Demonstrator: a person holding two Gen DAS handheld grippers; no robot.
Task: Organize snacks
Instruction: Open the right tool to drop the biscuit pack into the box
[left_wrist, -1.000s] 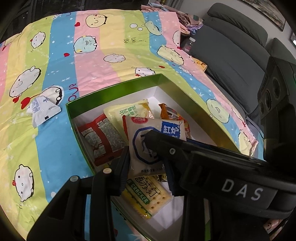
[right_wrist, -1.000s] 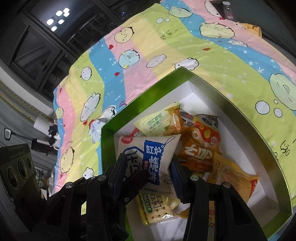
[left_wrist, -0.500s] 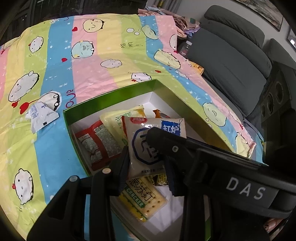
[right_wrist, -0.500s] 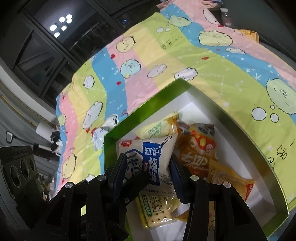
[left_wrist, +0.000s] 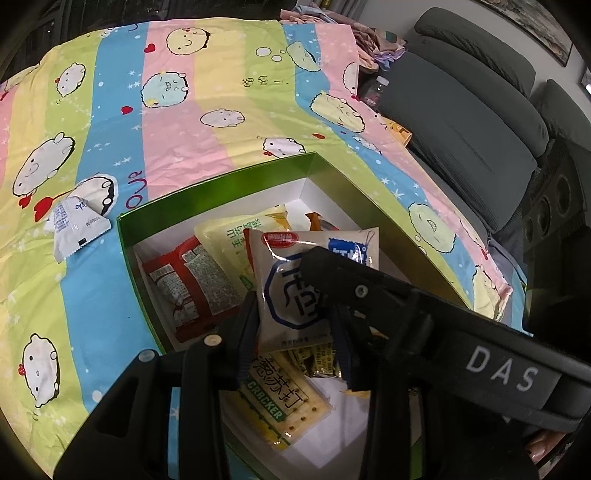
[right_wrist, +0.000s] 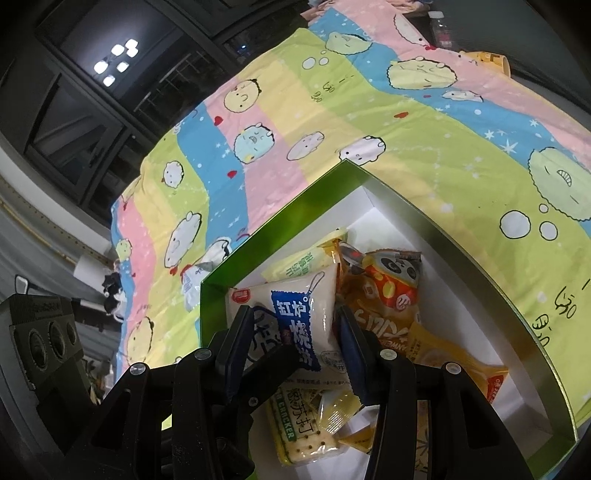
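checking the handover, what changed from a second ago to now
The left gripper has just been opening slightly around the white and blue snack packet, still between its fingers. The right gripper stays clamped on it above the green box. Other snacks unmoved.

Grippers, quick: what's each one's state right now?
Left gripper: closed on the white plastic snack packet with blue label, jaws have just been opening.
Right gripper: closed on the same packet.

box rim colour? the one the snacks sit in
Green on the rim and outer walls of the box, white inside. Right wrist view shows it best.
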